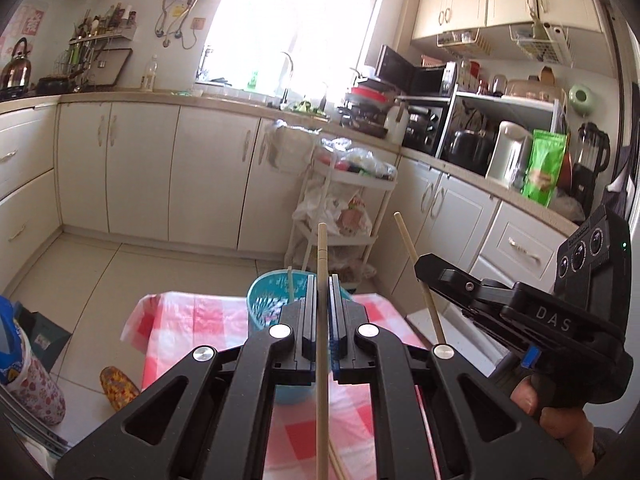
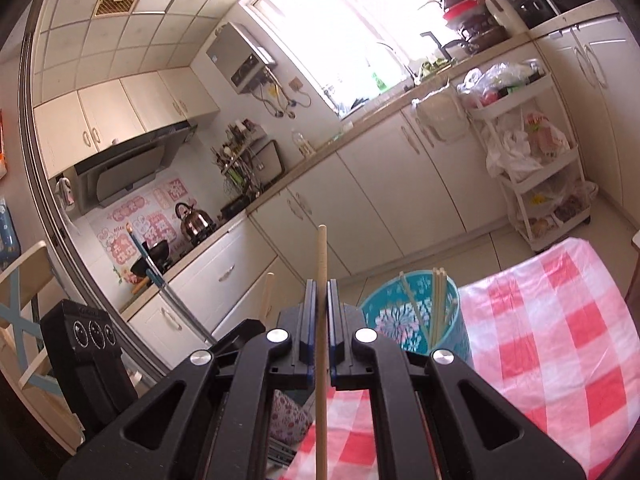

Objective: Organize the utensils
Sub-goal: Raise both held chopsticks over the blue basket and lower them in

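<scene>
Left gripper [image 1: 321, 280] clamped on one chopstick [image 1: 322, 320]; stick runs up between the pads, tip sticking out well past the fingertips; right gripper [image 2: 321, 286] clamped the same way on a second chopstick [image 2: 321, 320]; both jaws pinched tight on wood, no gap showing.

Both sticks are held up in the air above the table; in the left wrist view the right gripper sits off to the right, its chopstick [image 1: 420, 276] slanting up-left out of its jaws, a hand [image 1: 556, 412] on its handle; in the right wrist view the left gripper's body is at lower left, its stick tip [image 2: 267, 296] just visible.

Teal holder cup [image 2: 416, 316] stands on the red-and-white checked tablecloth [image 2: 560, 340], near the table's far edge; several chopsticks [image 2: 438, 300] already stand in it, leaning on the rim; in the left wrist view the cup [image 1: 268, 300] is partly hidden behind the left fingers.

Beyond: white kitchen cabinets [image 1: 140, 168], a white tiered cart [image 2: 540, 168] with bags, a bright window [image 1: 296, 20].
</scene>
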Demonstrator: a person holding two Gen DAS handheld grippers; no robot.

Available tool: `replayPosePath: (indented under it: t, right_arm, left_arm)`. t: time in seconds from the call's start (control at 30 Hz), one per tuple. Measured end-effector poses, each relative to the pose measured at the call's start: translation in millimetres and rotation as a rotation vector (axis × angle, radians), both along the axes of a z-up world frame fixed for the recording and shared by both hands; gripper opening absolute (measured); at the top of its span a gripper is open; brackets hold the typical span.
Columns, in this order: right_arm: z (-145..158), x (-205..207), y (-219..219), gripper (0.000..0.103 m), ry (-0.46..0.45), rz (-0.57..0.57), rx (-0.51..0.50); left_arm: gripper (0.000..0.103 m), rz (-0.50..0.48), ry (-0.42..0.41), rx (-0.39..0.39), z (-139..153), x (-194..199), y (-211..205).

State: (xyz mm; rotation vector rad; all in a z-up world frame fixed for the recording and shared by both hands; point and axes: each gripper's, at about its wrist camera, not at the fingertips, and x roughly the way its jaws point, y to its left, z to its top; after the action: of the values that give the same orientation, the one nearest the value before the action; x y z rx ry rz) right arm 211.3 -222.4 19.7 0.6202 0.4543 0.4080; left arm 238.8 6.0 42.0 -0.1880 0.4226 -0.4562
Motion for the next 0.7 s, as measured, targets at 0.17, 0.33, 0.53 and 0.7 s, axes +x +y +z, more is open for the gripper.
replayPosePath:
  t: [0.17,0.33,0.53,0.7]
  right_arm:
    - [12.0,22.6,-5.5,0.006,-0.046,-0.048,-0.001]
    - [20.9,42.7,-5.1,0.006,-0.104,-0.103,-0.024]
    - [26.3,72.3,0.8,0.006,-0.155,-0.169,-0.090]
    - [19.0,103.2,7.6,0.006,-0.151,-0.184,-0.142]
  left_arm:
    - [0.005,0.008,-0.039,-0.038,12.6,20.5,-5.5]
    - [0.005,0.021,-0.081,-0.073,24.6,44.8,-10.9]
    - [0.005,0.056,-0.092,-0.118,22.8,79.0,-13.0]
    - [0.005,0.076,-0.100,-0.169,17.7,108.9,-13.4]
